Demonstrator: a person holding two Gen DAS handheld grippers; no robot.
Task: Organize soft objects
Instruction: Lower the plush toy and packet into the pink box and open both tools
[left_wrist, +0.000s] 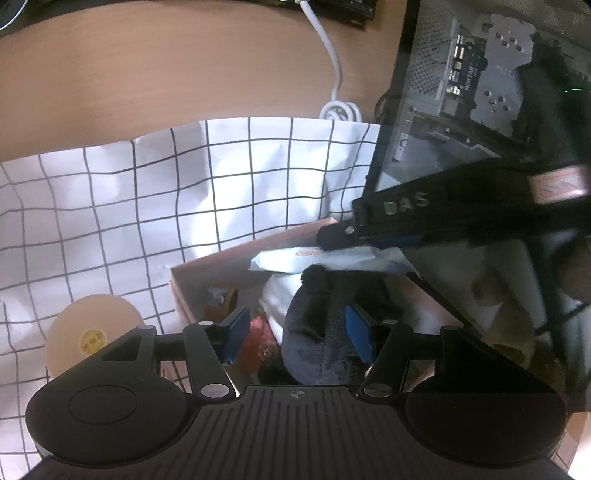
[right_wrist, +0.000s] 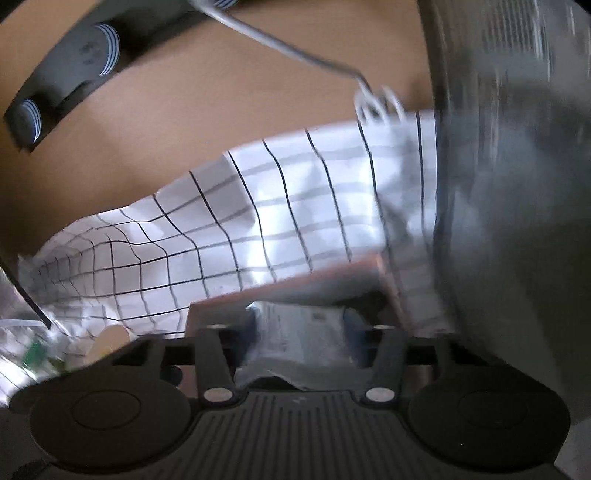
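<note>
Left tool (left_wrist: 295, 328) stood wide open over the pink box (left_wrist: 221, 258), empty; the dark plush toy (left_wrist: 321, 328) lay between its pads, touching the right one. Right tool (right_wrist: 301, 325) was clamped on a pale blue wipes packet (right_wrist: 299, 332) above the box's far end. Checked cloth (left_wrist: 129, 206) covered the surface (left_wrist: 166, 66) ahead of both.

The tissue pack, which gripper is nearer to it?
Right. The right gripper has the tissue pack between its fingers; the left gripper hangs nearer the camera, over the box.
</note>
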